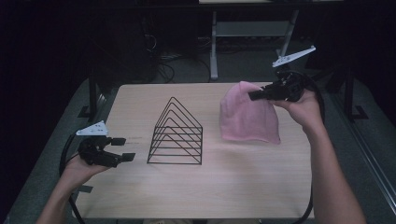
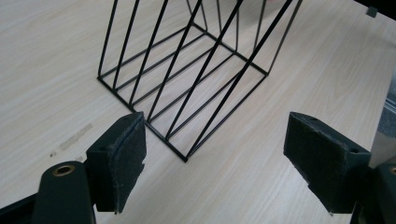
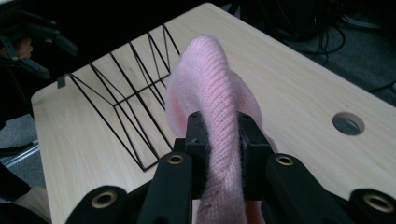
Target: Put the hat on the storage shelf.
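1. Pinching a fold of the pink knitted cloth (image 1: 250, 119), your right gripper (image 1: 256, 95) holds it lifted, its lower edge resting on the table (image 1: 233, 186).
2. Your left gripper (image 1: 122, 148) hangs wide, empty, near the wire rack (image 1: 176, 135).
3. Soft, light, floppy; grip bunched edges.

No readable text, label, brand, number or sign appears anywhere in these pictures.
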The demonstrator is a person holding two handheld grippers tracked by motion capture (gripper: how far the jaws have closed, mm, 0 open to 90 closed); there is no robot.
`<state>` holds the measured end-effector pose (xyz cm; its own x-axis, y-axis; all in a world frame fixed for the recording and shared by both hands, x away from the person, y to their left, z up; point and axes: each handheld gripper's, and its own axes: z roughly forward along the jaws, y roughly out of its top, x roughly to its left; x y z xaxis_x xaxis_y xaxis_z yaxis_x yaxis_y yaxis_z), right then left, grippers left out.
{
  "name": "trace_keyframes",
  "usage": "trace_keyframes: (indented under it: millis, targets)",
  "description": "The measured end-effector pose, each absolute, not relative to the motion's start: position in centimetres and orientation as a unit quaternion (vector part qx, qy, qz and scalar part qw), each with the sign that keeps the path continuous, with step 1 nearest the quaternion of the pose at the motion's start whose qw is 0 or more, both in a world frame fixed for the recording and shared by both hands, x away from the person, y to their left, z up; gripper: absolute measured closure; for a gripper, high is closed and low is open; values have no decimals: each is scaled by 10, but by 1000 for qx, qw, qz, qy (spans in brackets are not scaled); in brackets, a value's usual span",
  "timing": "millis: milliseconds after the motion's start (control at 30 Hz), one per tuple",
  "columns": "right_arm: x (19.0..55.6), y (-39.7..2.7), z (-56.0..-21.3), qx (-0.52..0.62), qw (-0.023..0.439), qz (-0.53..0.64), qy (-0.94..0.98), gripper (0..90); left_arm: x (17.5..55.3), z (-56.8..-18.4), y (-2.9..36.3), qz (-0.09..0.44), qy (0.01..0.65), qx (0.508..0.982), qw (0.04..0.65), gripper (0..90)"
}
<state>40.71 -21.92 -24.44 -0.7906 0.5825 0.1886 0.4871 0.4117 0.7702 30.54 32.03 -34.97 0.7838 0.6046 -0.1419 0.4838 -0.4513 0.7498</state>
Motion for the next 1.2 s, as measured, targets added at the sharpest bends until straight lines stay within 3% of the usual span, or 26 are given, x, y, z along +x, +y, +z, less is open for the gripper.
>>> trace_keyframes:
  millis: [700, 1200]
  targets:
    - [387, -168, -172, 226, 78, 461, 854, 773, 314, -291, 288, 63, 262, 856, 441, 212]
    - [377, -110, -136, 157, 62, 476, 863, 770, 315, -272, 272, 62, 233, 865, 439, 213]
